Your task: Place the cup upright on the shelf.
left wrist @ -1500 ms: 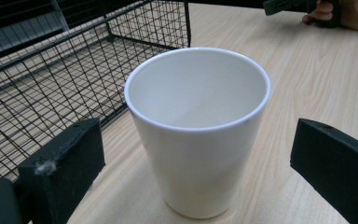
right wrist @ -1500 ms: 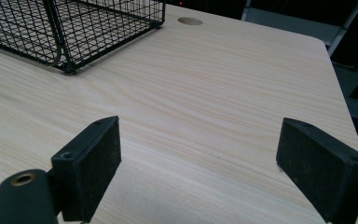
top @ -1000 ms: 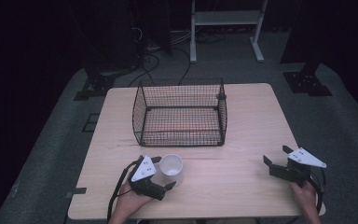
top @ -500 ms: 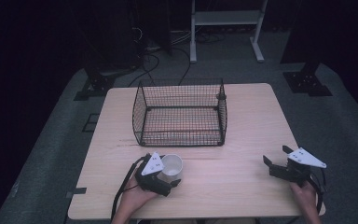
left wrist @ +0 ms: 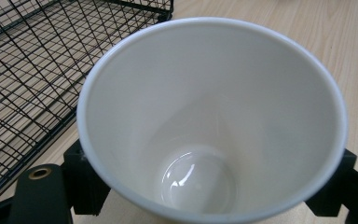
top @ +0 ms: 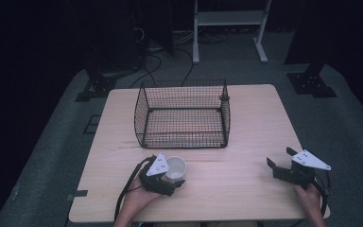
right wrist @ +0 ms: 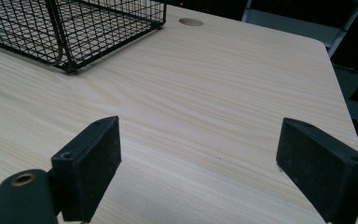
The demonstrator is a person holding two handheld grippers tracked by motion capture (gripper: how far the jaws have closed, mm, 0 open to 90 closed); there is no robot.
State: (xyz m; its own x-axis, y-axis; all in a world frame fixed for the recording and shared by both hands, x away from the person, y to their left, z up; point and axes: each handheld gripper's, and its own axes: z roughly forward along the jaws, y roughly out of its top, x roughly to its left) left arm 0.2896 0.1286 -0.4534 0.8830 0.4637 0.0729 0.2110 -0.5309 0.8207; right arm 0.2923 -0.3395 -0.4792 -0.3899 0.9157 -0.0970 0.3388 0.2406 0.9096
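- Left tool (top: 176,177): jaws are seen on either side of a white paper cup (top: 176,168), at the near-left part of the desk (top: 246,127). In the left gripper view the cup (left wrist: 212,121) is flanked by a black pad at each side, tight against its wall, so the cup is gripped.
- Cup is upright, mouth up, empty; a glossy white inside is shown, with a reflection at the bottom.
- Left tool is held by the person's left hand (top: 137,201), entering from the bottom edge; a black cable is looped beside it, and a grey three-cornered plate sits on top.
- Right tool (top: 280,160): jaws are spread wide, with nothing between them. It is held low at the near-right part of the desk by the right hand (top: 308,196).
- In the right gripper view the two black pads (right wrist: 91,163) are well apart, and bare light wood is seen between them; whether they touch the surface cannot be told.
- Black wire basket (top: 184,116): set on the desk's centre, toward the far side, open at the top. No contents are seen in it. The cup is just in front of its near-left corner, apart from it.
- In the left gripper view the basket mesh (left wrist: 32,70) is seen up and left of the cup; in the right gripper view its corner (right wrist: 70,32) lies at upper left.
- A round hole (right wrist: 190,21) is cut in the desk top near the far edge, beyond the basket.
- Beyond the desk: grey carpeted floor (top: 340,123), cables, black stand bases, and a white metal frame (top: 229,26) at the back.
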